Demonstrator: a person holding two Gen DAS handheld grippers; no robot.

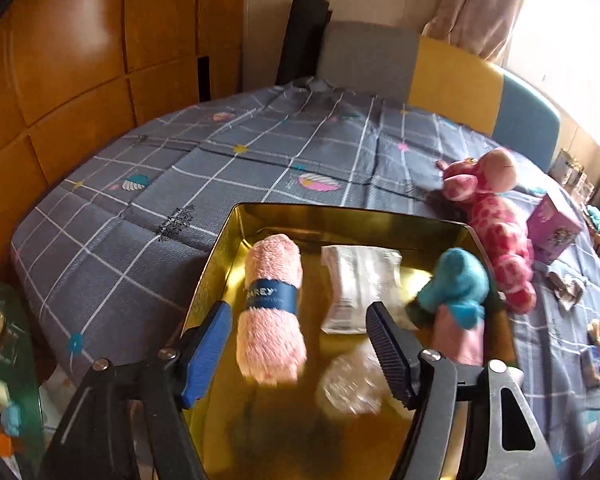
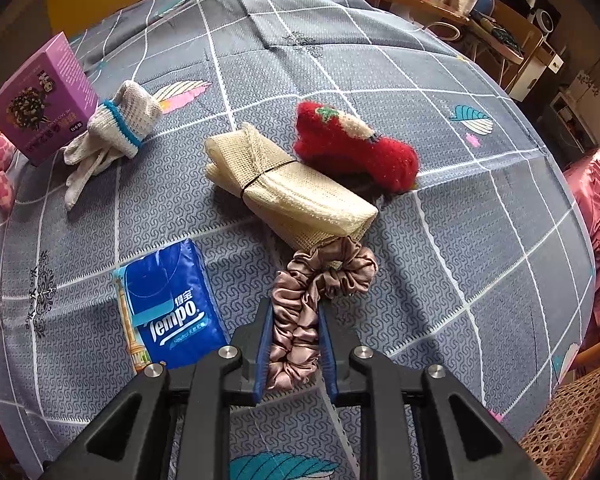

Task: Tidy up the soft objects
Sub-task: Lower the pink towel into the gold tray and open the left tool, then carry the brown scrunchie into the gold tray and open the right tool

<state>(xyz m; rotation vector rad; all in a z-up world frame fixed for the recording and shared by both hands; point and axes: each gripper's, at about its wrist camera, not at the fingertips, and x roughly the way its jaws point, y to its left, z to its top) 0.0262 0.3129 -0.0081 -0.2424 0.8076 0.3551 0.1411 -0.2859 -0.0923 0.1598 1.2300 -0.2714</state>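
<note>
While the right gripper (image 2: 292, 344) clamps down on the dusty-pink scrunchie (image 2: 312, 304), squeezed long and thin between its blue pads, the left gripper (image 1: 300, 344) hangs wide open over the gold tin (image 1: 236, 240), holding nothing at all. So it's the right hand that has the goods! The scrunchie's long axis runs straight out along the fingers, its free loop bunching up beyond the tips, just touching the end of the banded cream mesh cloth (image 2: 288, 188). Beyond that, the fuzzy red sock (image 2: 356, 148); off to the left, the blue tissue pack (image 2: 172, 312), the white knit gloves (image 2: 112, 132) and the purple box (image 2: 40, 96).

Over in the tin there's a rolled pink towel (image 1: 272, 308), a white packet (image 1: 356, 284), a crinkly clear bundle (image 1: 352, 380) and a blue-and-pink plush (image 1: 456, 292) perched at the right rim. Here's the key: the pink giraffe (image 1: 496, 232) lies between tin and purple box, so the tin sits to the carrying hand's left. I'd say the scrunchie must travel leftward, and the tin's near floor looks free.
</note>
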